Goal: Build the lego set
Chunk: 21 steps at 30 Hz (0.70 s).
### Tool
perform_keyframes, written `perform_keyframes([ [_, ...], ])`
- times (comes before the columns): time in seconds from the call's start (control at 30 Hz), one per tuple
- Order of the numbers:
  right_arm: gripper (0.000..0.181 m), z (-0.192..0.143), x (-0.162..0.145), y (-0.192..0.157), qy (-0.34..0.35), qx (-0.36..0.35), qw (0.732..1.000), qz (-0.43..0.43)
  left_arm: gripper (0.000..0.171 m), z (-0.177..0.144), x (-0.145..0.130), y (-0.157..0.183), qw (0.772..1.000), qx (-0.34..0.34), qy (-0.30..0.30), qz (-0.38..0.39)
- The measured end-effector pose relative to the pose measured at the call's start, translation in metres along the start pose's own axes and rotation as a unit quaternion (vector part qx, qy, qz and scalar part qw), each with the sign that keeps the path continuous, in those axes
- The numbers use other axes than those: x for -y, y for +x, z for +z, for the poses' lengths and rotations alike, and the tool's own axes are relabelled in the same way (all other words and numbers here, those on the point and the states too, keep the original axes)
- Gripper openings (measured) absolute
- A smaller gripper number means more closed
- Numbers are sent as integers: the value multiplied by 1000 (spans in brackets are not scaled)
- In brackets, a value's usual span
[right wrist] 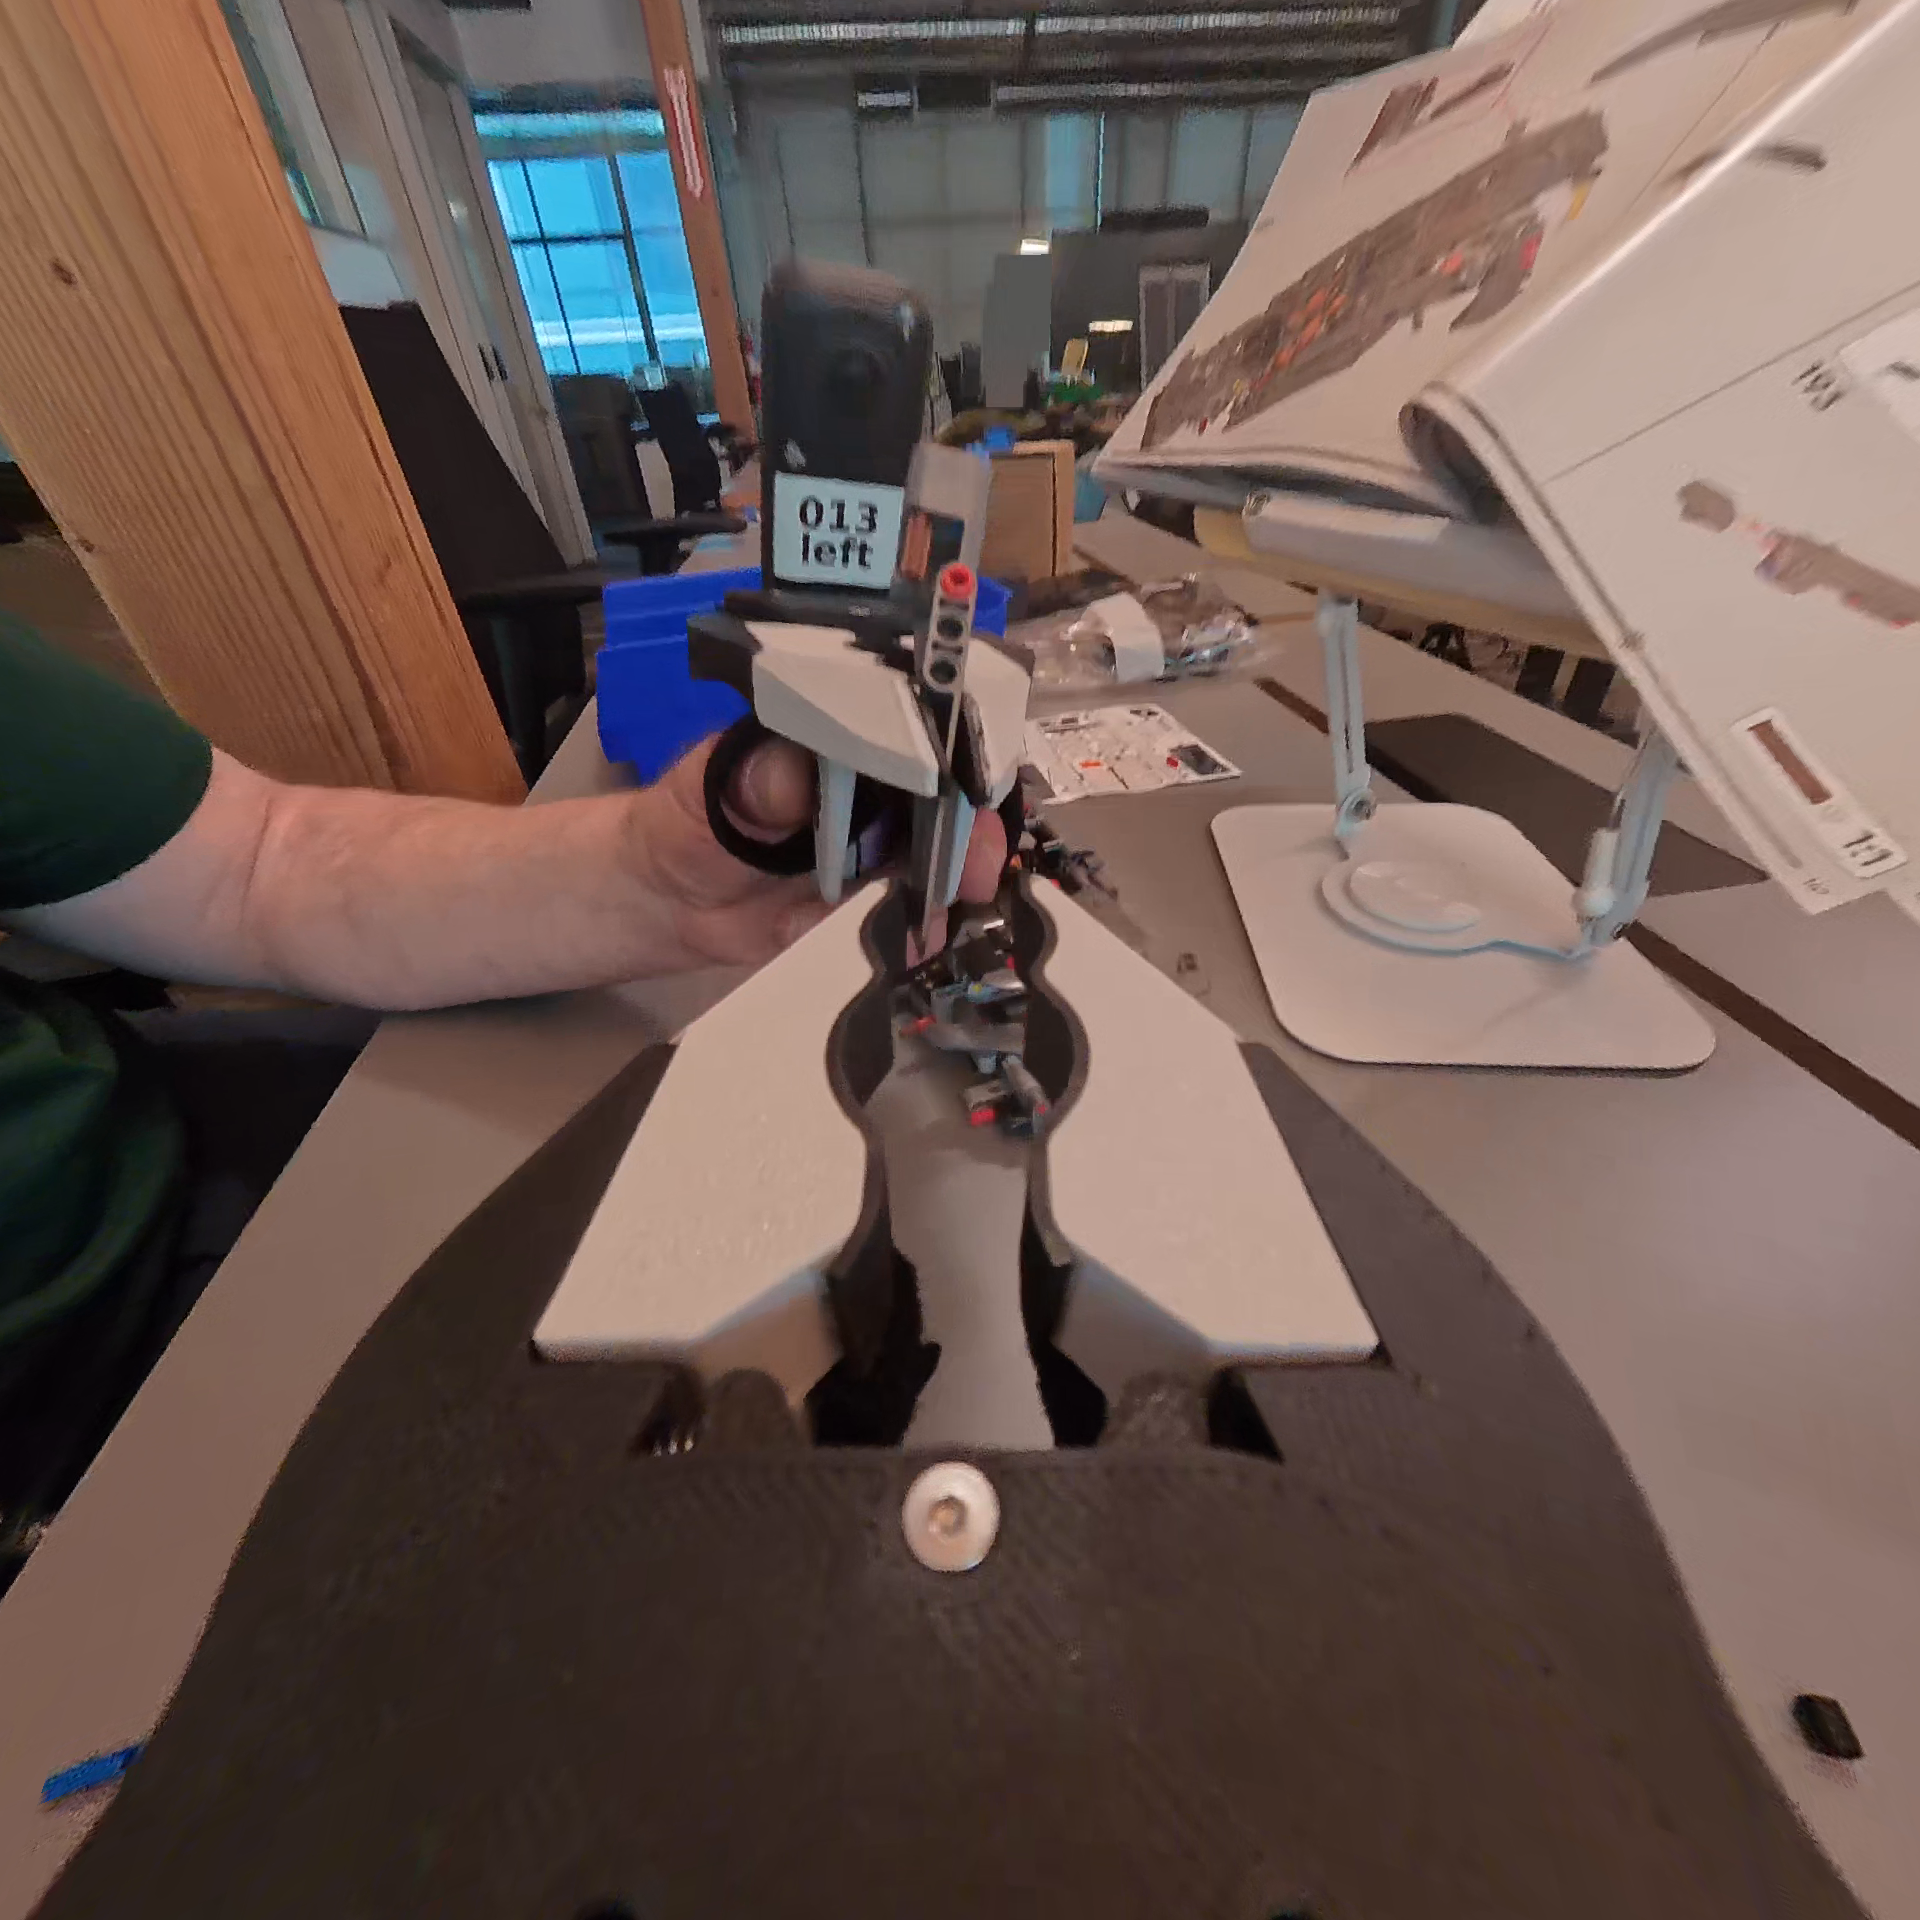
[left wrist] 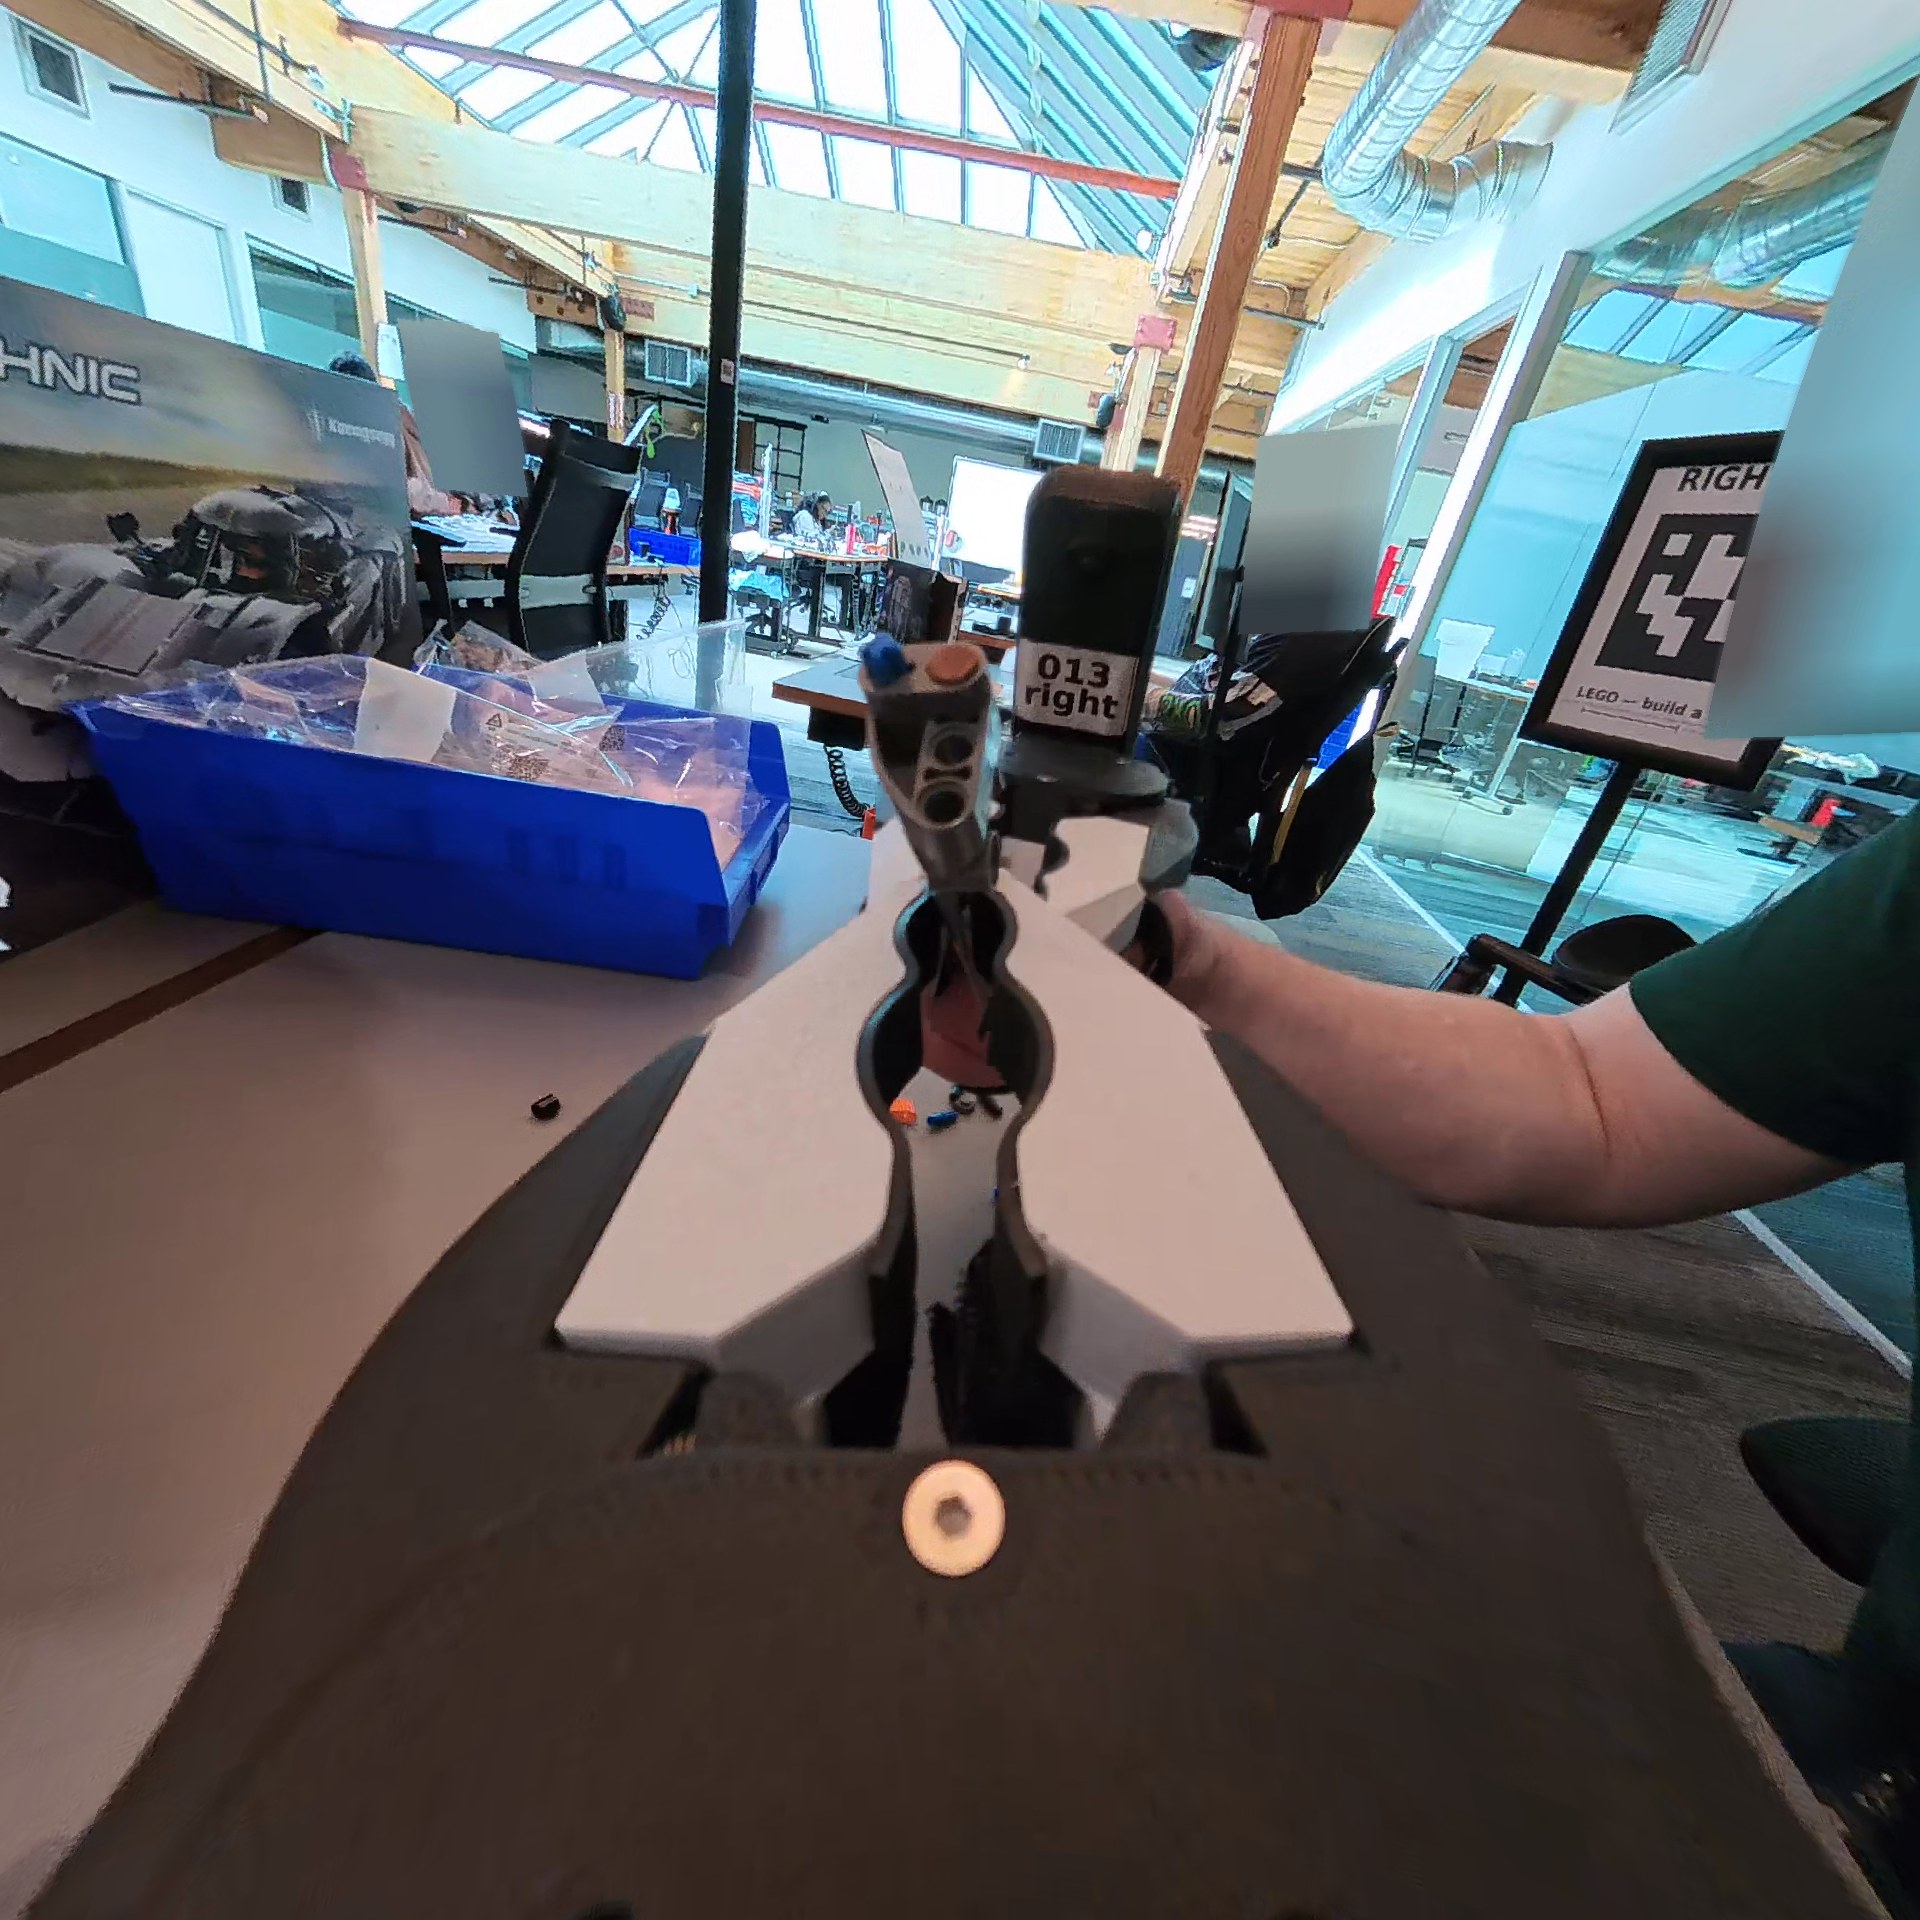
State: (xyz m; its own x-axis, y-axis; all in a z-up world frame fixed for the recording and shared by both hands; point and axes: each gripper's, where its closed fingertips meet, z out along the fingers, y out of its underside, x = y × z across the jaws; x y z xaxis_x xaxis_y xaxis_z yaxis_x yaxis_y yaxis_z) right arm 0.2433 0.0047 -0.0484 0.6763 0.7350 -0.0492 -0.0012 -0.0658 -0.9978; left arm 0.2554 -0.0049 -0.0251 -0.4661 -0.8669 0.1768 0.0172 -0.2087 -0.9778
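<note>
My left gripper (left wrist: 954, 904) is shut on the lower end of a grey holed lego beam (left wrist: 935, 758) and holds it upright above the table. A blue pin (left wrist: 883, 657) and a brown-orange pin (left wrist: 956, 665) sit at the beam's top. The right wrist view shows the beam edge-on (right wrist: 943, 644), with a red pin on top. It rises between the tips of my right gripper (right wrist: 940, 909), whose jaws stand a little apart, wider than the beam's edge. The two grippers face each other closely. A partly built dark lego model (right wrist: 977, 997) lies on the table below.
A blue bin (left wrist: 416, 831) with clear bags sits at the left, with the set's box (left wrist: 187, 520) behind it. Small loose parts (left wrist: 935, 1117) and a black pin (left wrist: 544, 1107) lie on the table. The instruction booklet (right wrist: 1455, 312) rests on a white stand (right wrist: 1455, 966). A sticker sheet (right wrist: 1132, 748) lies nearby. My two grippers' fingertips are within a few centimetres of each other.
</note>
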Motion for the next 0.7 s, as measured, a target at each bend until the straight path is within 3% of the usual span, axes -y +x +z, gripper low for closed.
perform_keyframes([
  [0.1,0,8,-7,-8,-16,15,1000,-7,3,2,-1,3,1000,1,-4,11],
  [0.4,0,4,-4,-2,-6,-1,1000,-13,12,-3,8,4,1000,-4,6,8],
  [0.53,0,0,0,6,-3,-41,998,-41,16,-12,17,-3,1000,10,18,12],
  [0.7,0,-4,0,19,-43,-128,981,-140,21,-16,19,-8,999,26,18,17],
])
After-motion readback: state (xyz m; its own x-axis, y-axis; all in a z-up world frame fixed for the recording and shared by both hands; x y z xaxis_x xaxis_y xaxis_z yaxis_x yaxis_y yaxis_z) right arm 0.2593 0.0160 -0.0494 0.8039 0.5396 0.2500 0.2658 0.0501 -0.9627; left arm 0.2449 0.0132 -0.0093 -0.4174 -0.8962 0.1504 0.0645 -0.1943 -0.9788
